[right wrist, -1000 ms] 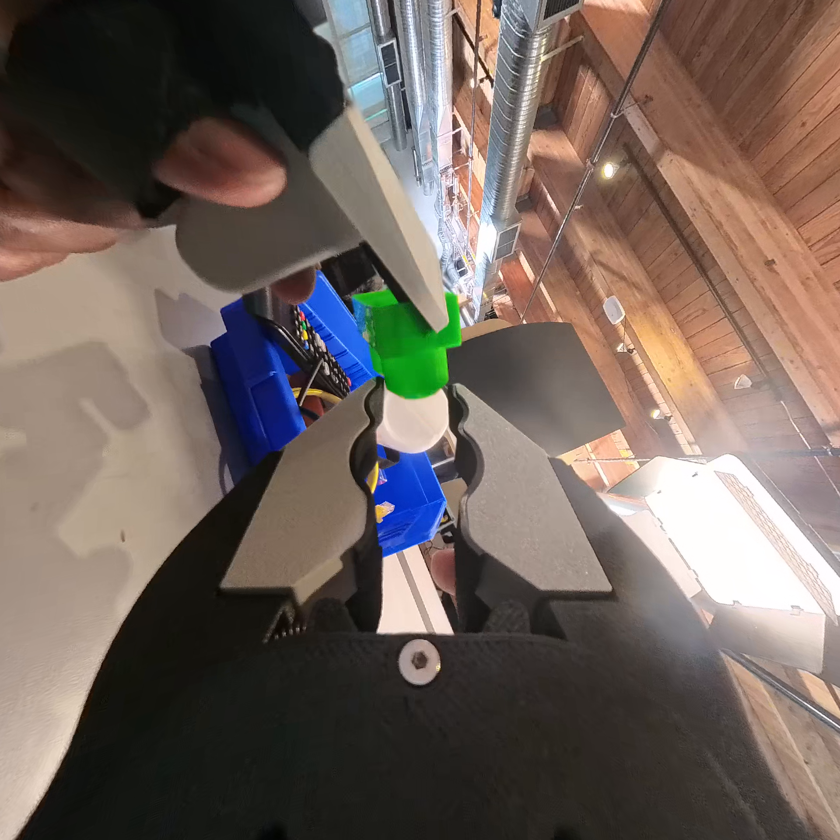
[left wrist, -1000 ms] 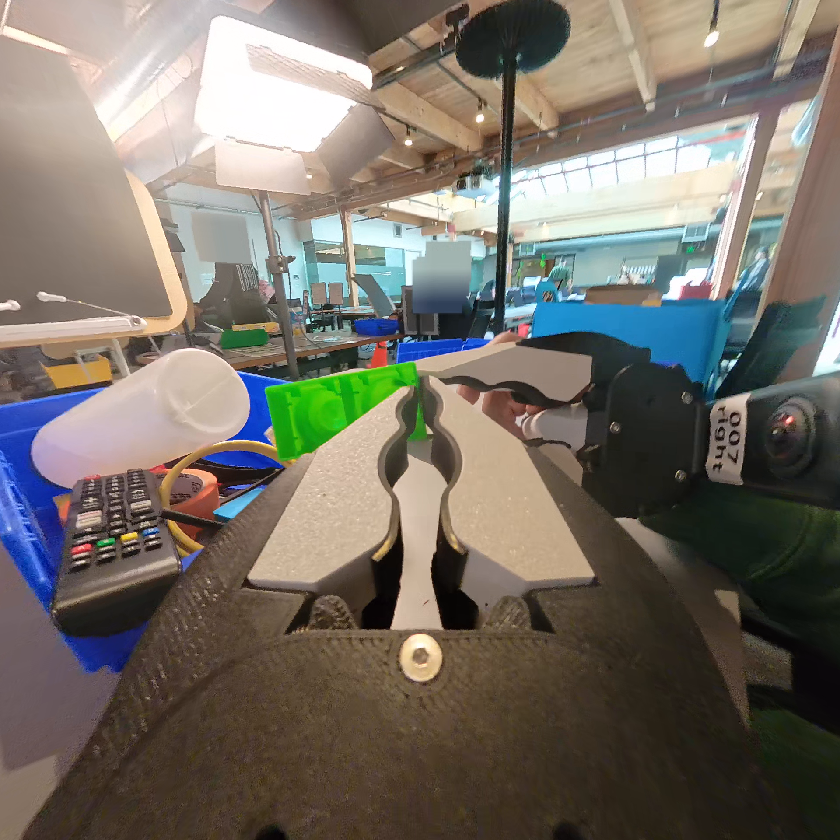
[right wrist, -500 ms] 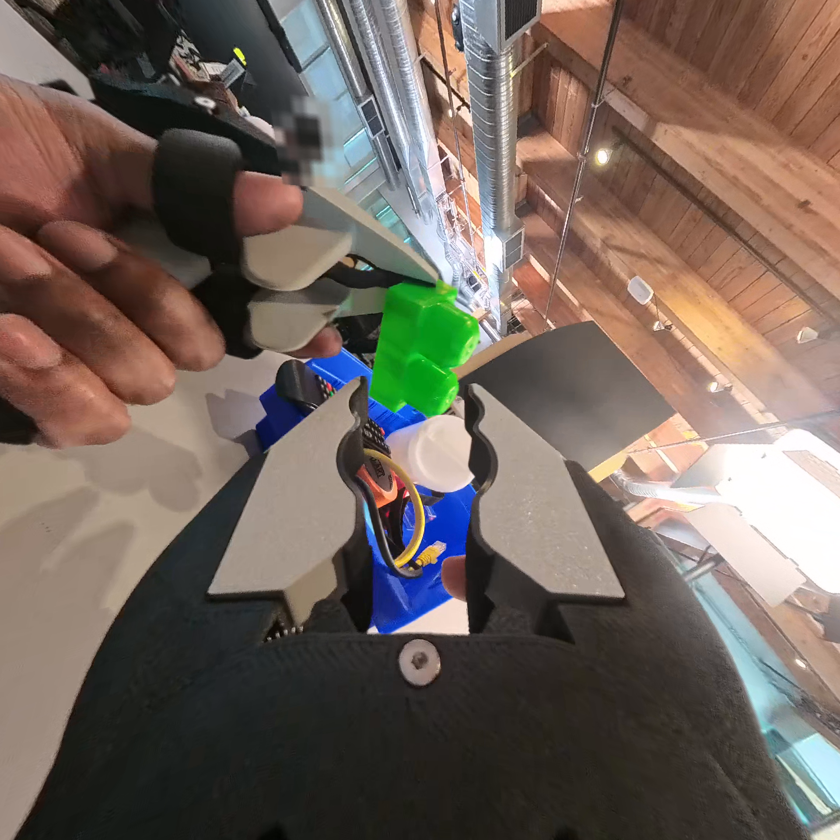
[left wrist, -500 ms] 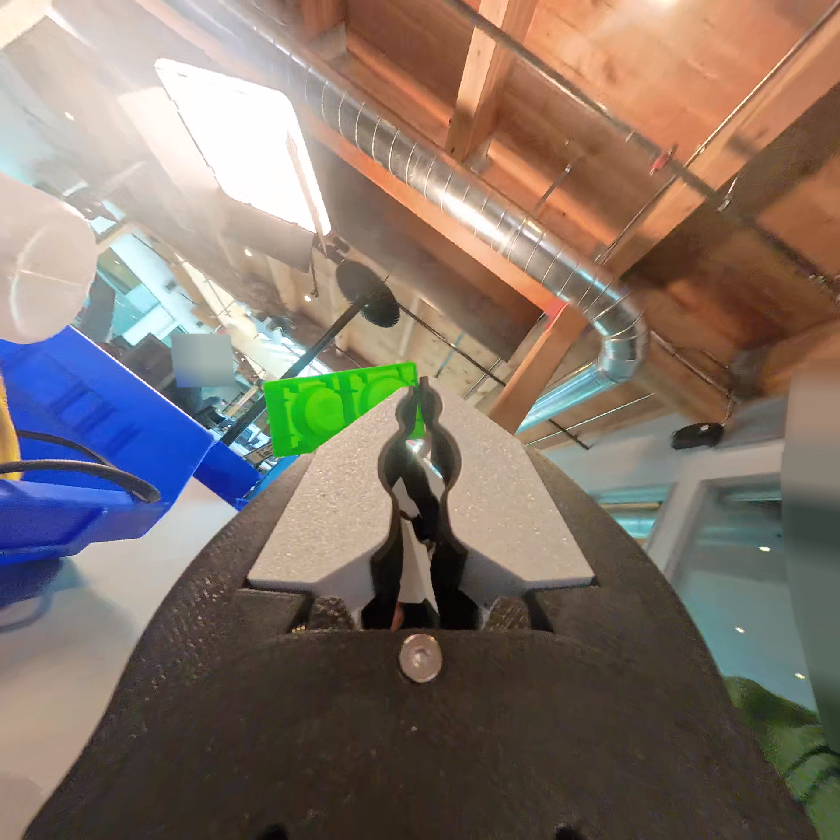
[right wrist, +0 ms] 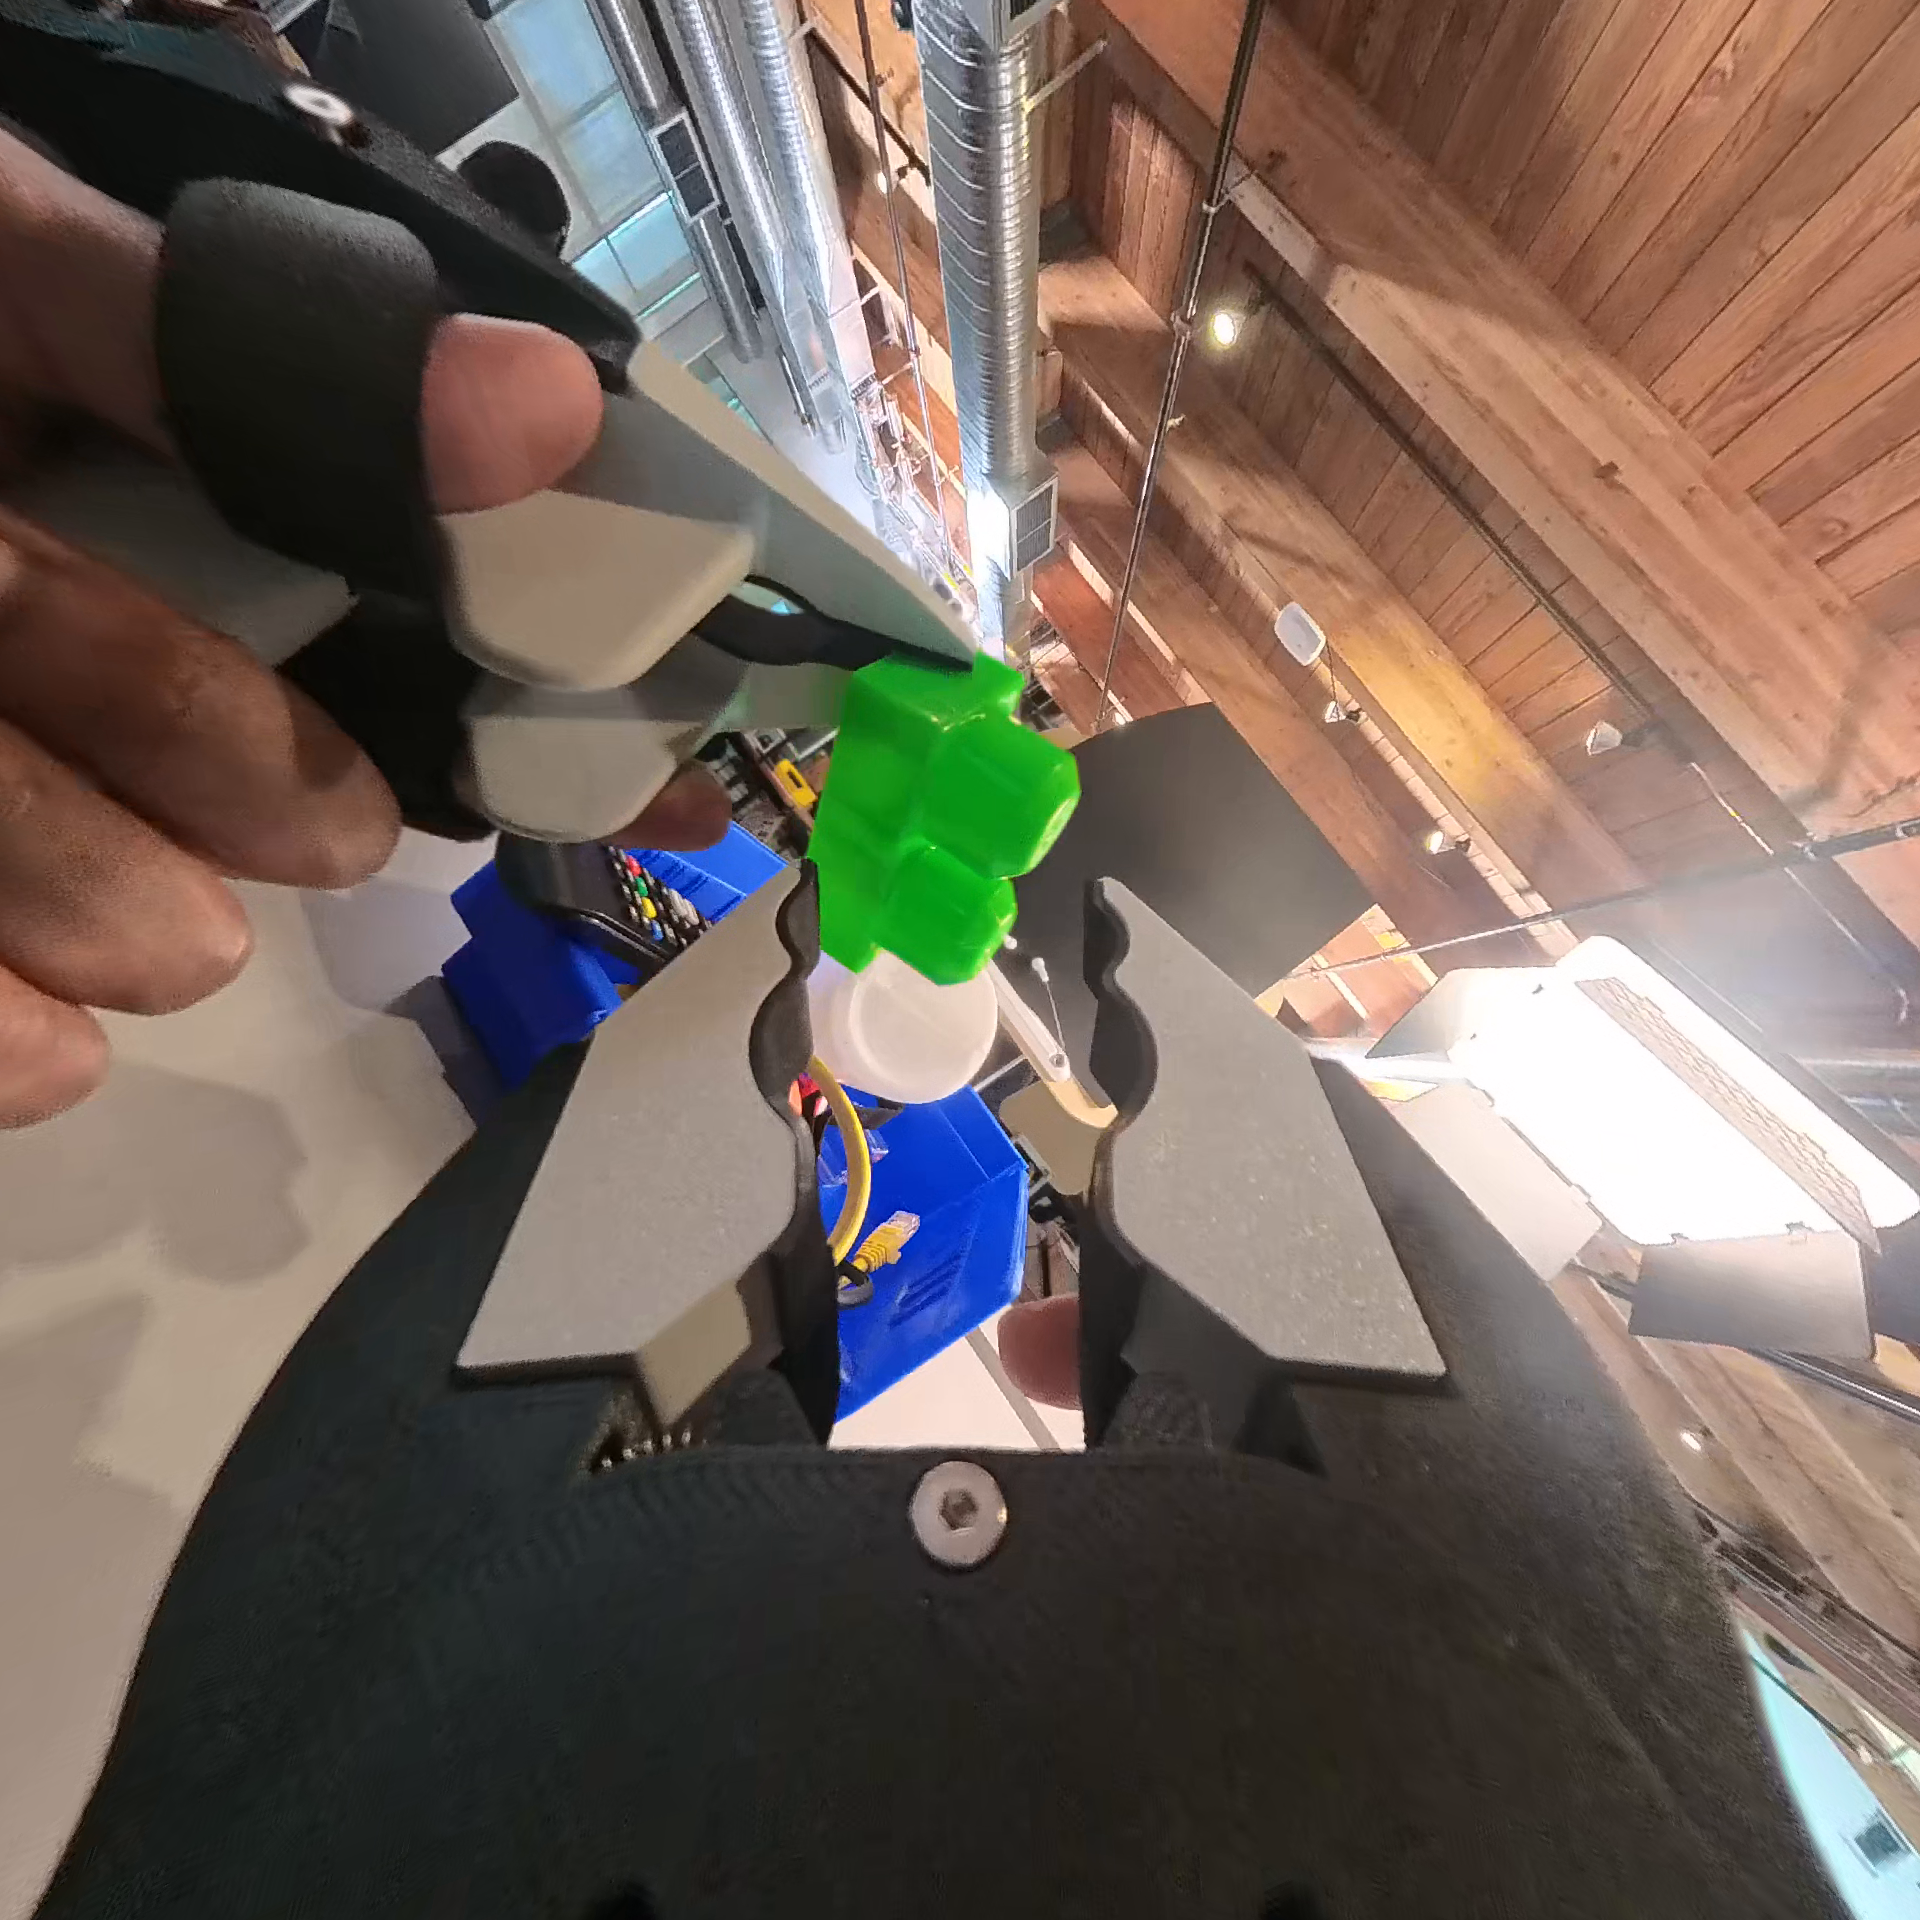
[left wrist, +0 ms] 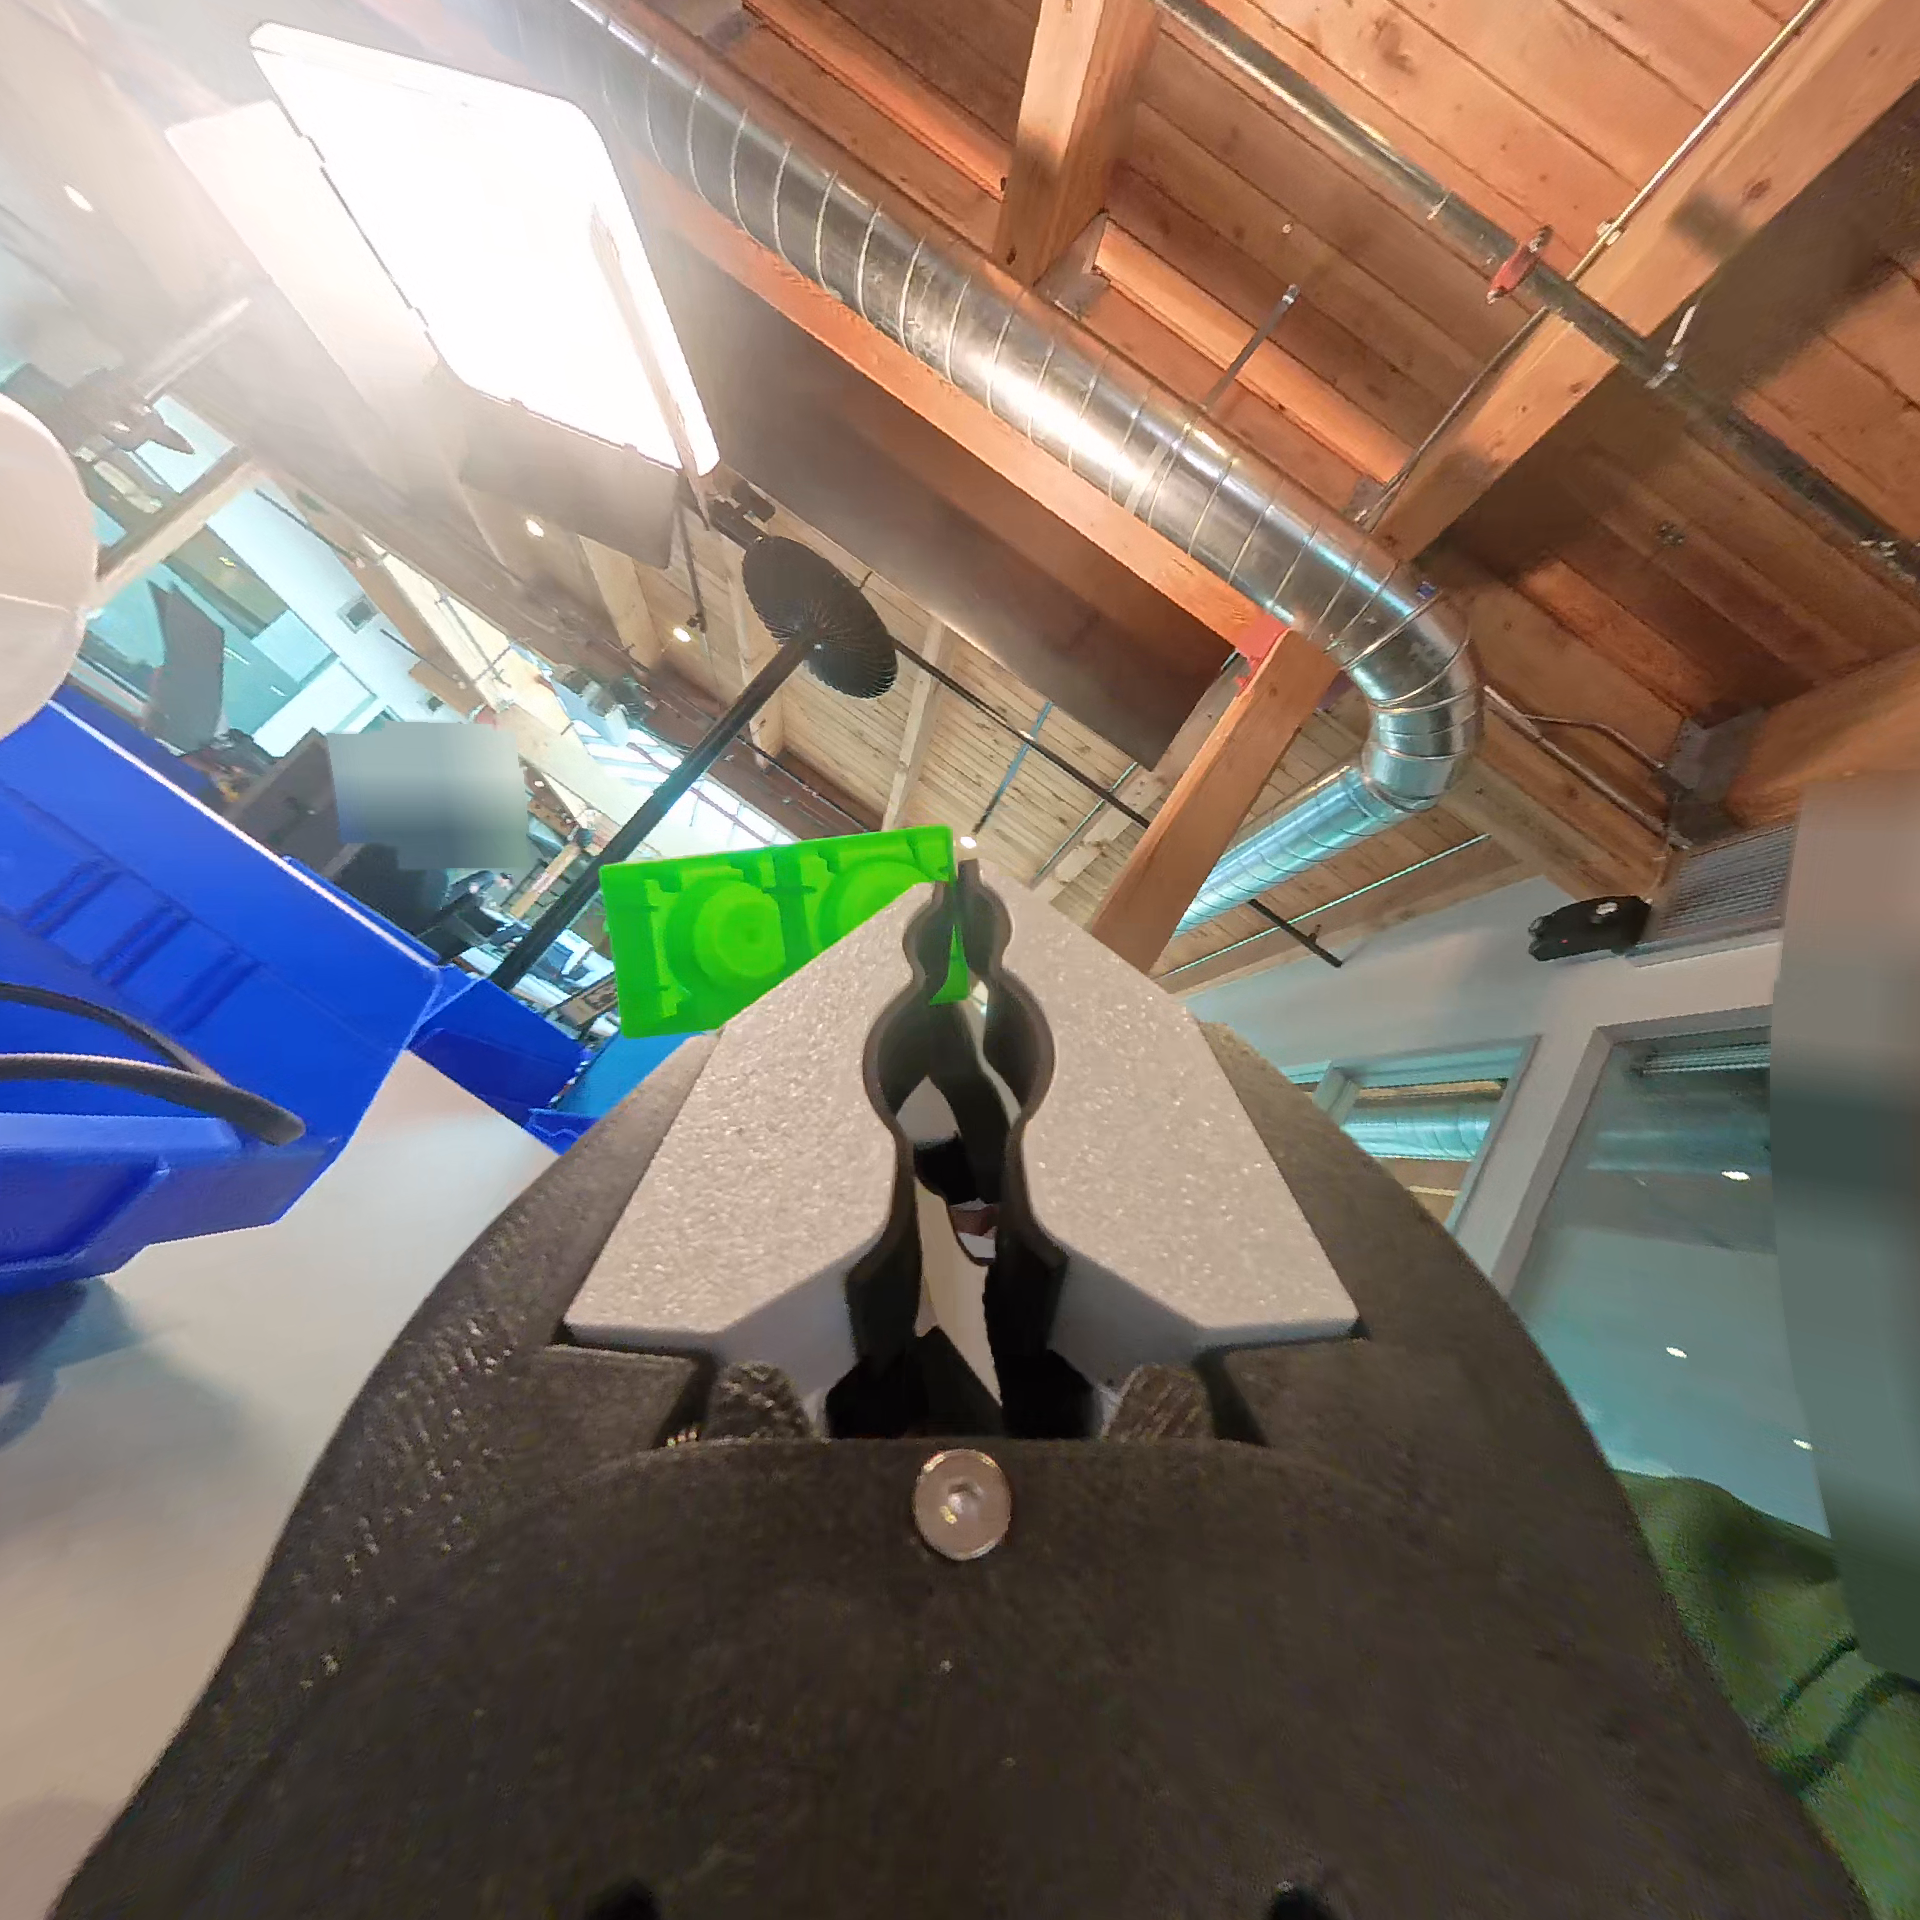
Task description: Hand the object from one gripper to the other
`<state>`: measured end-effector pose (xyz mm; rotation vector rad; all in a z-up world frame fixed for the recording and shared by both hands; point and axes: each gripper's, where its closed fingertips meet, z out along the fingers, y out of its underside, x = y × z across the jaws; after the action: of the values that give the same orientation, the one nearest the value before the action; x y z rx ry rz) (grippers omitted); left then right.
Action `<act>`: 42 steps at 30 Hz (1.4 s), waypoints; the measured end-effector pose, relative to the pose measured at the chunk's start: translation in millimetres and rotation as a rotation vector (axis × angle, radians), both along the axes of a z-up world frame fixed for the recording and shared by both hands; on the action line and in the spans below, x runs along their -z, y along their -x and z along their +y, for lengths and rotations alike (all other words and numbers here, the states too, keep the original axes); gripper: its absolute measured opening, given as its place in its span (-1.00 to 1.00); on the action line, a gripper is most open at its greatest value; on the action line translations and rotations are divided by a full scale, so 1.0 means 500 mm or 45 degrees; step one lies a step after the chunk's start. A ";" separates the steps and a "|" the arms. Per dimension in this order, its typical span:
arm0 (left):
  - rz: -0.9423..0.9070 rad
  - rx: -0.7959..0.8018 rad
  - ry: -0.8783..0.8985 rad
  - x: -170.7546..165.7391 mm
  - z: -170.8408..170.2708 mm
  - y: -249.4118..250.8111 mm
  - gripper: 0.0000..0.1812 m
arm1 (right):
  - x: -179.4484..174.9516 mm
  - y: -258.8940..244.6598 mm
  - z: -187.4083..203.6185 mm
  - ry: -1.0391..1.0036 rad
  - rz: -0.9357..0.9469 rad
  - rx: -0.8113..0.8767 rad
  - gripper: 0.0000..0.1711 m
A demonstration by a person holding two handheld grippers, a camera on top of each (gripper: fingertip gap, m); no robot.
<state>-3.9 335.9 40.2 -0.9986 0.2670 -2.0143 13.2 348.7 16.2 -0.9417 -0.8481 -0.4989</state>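
Observation:
A bright green toy brick (left wrist: 748, 935) is pinched by its right edge at the tips of my left gripper (left wrist: 961, 894), which is shut on it and tilted up toward the ceiling. In the right wrist view the same green brick (right wrist: 935, 821) hangs from the left gripper's tips (right wrist: 935, 655), held by a hand (right wrist: 156, 623) at upper left. My right gripper (right wrist: 951, 899) is open. The brick's lower end sits just between and above its fingertips, apart from both.
A blue bin (right wrist: 935, 1226) on the white table (right wrist: 208, 1195) holds a remote control (right wrist: 644, 894), a yellow cable (right wrist: 857, 1164) and a white cylinder (right wrist: 904, 1029). The blue bin (left wrist: 156, 987) also shows at left in the left wrist view. A bright light panel (left wrist: 468, 260) stands above. The tips of both grippers are at nearly the same place.
My right gripper has opened wider and come closer under the brick. The left gripper tilted upward, from facing the room to facing the ceiling, still holding the brick.

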 end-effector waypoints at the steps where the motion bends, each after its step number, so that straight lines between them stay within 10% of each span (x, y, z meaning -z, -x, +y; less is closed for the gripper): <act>1: -0.022 0.020 0.002 -0.003 -0.003 0.001 -0.99 | -0.001 0.002 0.000 -0.005 0.002 0.011 -0.39; 25: -0.165 0.240 0.025 -0.022 -0.041 -0.003 -0.98 | -0.014 -0.029 0.012 -0.072 0.055 0.257 -0.43; 42: 0.522 -0.688 -0.536 0.006 -0.019 -0.032 -0.35 | 0.049 -0.012 0.027 0.491 0.336 -0.156 -0.43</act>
<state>12.3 326.3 37.0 -1.0614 0.5499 -1.1946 19.1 362.4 -8.2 -1.2684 -0.7680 -0.0988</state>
